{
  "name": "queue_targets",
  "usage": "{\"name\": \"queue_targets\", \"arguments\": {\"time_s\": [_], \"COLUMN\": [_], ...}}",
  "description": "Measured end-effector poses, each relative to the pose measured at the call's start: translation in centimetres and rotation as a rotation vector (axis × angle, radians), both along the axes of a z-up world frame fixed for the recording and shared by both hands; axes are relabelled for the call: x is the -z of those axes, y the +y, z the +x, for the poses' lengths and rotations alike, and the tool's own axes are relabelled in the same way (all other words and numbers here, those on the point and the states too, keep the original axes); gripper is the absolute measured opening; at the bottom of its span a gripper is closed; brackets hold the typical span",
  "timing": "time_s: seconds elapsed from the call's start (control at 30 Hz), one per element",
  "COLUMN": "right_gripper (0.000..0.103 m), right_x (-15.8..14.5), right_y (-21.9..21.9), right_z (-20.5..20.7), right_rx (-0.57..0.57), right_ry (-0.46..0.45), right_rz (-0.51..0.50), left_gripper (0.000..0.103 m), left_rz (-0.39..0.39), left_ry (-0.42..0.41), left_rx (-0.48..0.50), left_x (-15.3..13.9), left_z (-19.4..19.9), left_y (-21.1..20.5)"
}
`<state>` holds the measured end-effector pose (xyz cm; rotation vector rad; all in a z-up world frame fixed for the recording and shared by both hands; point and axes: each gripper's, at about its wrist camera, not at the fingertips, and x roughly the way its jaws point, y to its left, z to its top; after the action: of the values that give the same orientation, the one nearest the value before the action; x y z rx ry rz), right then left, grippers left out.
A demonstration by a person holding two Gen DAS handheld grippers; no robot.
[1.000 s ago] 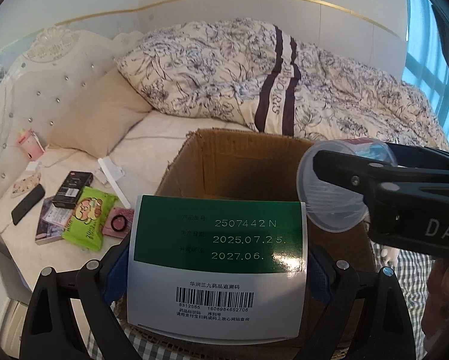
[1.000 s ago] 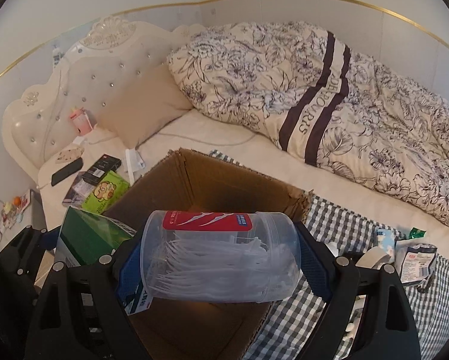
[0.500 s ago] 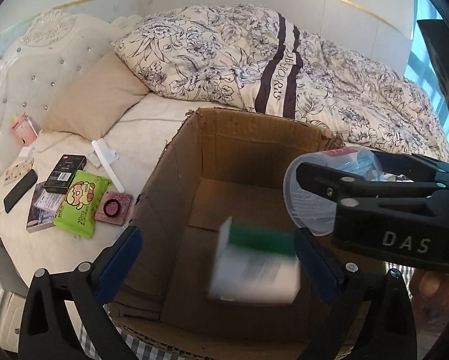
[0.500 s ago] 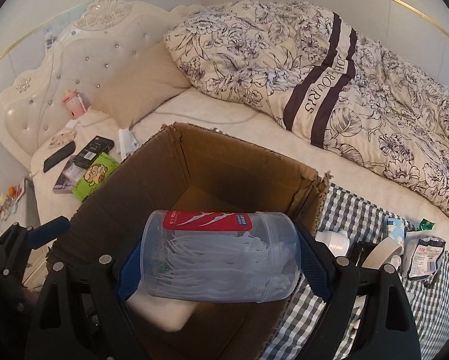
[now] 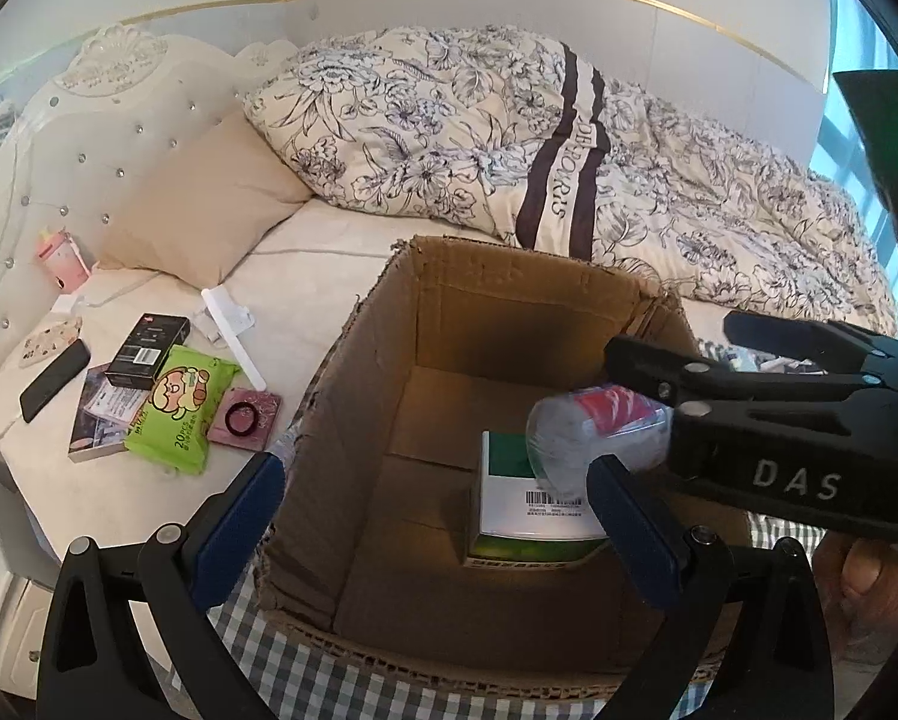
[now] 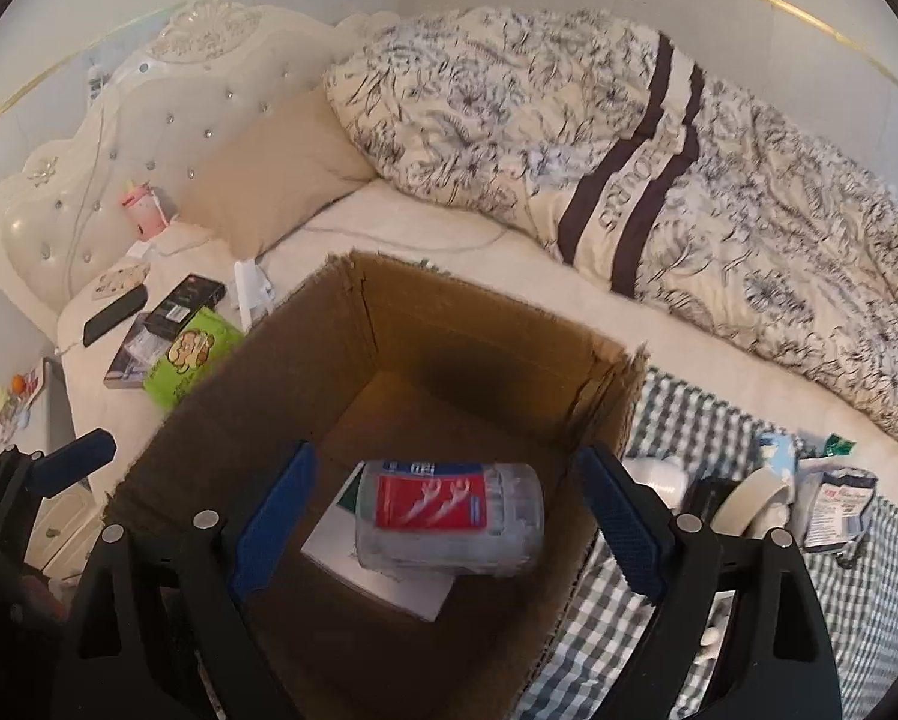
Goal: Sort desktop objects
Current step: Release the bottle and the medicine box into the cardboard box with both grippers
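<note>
In the lower middle of the right wrist frame, the right hand-held gripper (image 6: 449,516) is spread wide above the cardboard box (image 6: 461,324), and the clear floss-pick jar (image 6: 449,519) lies between its fingers without touching them, over the green and white medicine box (image 5: 509,516) on the box floor. The left hand-held gripper (image 5: 437,510) is likewise spread and holds nothing. The box sits on a checked cloth (image 6: 689,420).

Brown cardboard box (image 5: 479,324), green-and-white carton (image 5: 509,516), red-labelled clear jar (image 6: 449,516), floral duvet (image 5: 449,138), checked cloth (image 6: 689,420)
</note>
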<state>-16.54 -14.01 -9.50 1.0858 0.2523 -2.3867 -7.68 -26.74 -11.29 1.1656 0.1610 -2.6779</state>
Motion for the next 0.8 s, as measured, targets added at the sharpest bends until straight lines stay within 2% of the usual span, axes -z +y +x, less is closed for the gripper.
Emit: {"name": "queue_targets", "arguments": {"time_s": [0.33,0.8], "right_gripper": [0.093,0.097], "right_x": [-4.5,-10.0], "right_y": [3.9,13.5], "right_z": [2.4,6.8], "right_rx": [0.058,0.200], "right_ry": [0.083,0.210], "right_rz": [-0.053,-0.120], "left_gripper": [0.103,0.103], "left_rz": [-0.006,-0.014], "left_ry": [0.072,0.172], "left_rx": [0.012,0.064], "left_x": [-3.5,-7.9], "left_z": [2.2,4.8], "left_y": [1.8,7.1]}}
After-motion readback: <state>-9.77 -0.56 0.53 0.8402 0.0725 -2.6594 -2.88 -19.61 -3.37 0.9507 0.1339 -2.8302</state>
